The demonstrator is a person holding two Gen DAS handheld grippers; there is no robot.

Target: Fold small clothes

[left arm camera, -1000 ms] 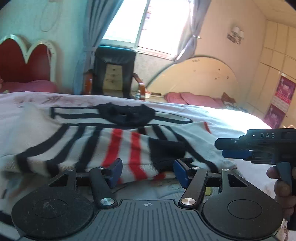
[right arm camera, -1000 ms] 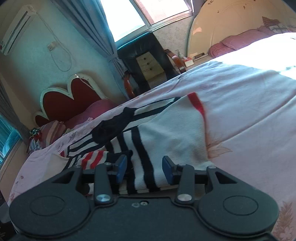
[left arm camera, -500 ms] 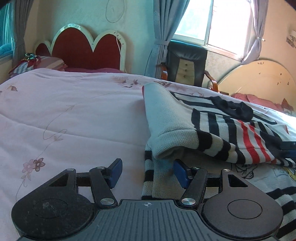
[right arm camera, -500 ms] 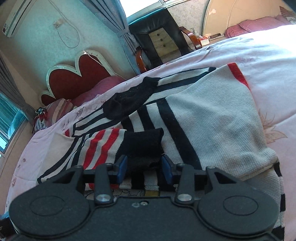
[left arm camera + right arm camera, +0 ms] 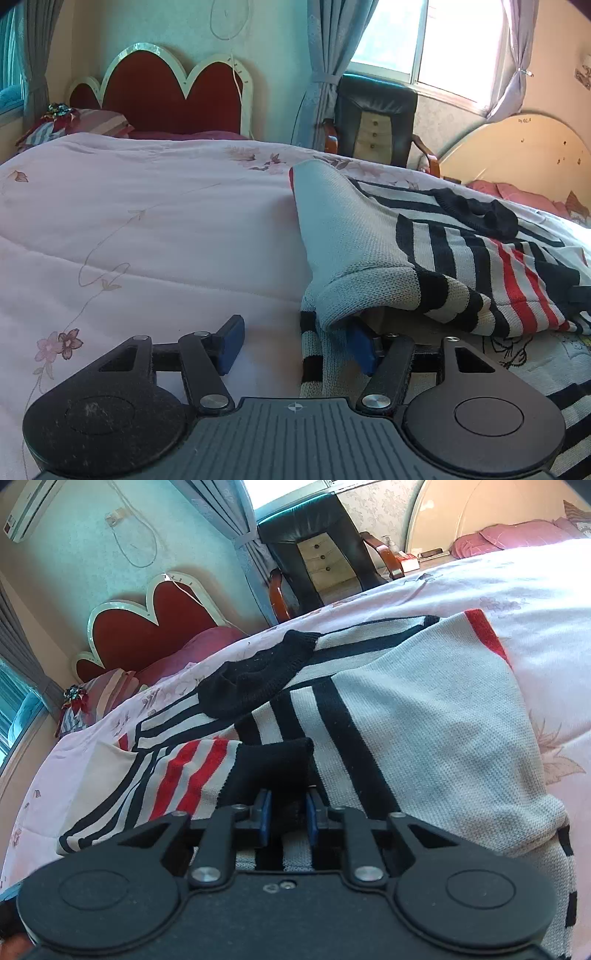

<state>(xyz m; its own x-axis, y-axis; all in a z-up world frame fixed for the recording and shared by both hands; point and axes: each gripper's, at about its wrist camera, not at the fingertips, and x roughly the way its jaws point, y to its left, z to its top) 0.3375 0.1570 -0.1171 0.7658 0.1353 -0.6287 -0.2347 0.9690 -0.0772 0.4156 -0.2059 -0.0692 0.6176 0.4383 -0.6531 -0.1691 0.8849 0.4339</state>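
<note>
A small knit sweater (image 5: 436, 254) with black and red stripes lies on the pink floral bedspread (image 5: 147, 236), both sleeves folded in over the body. My left gripper (image 5: 295, 343) is open at the sweater's left folded edge; its right pad is tucked under the fold, its left pad rests on the bedspread. In the right wrist view the sweater (image 5: 424, 716) fills the middle. My right gripper (image 5: 284, 818) is shut on the black sleeve cuff (image 5: 273, 771) lying on the sweater's front.
A red scalloped headboard (image 5: 162, 96) and pillows stand at the far end of the bed. A black armchair (image 5: 373, 118) stands by the window. A second bed with a cream headboard (image 5: 517, 151) lies to the right.
My left gripper swung from the sweater's front to its left edge and slid one pad under the fold. My right gripper moved in and closed on the black cuff.
</note>
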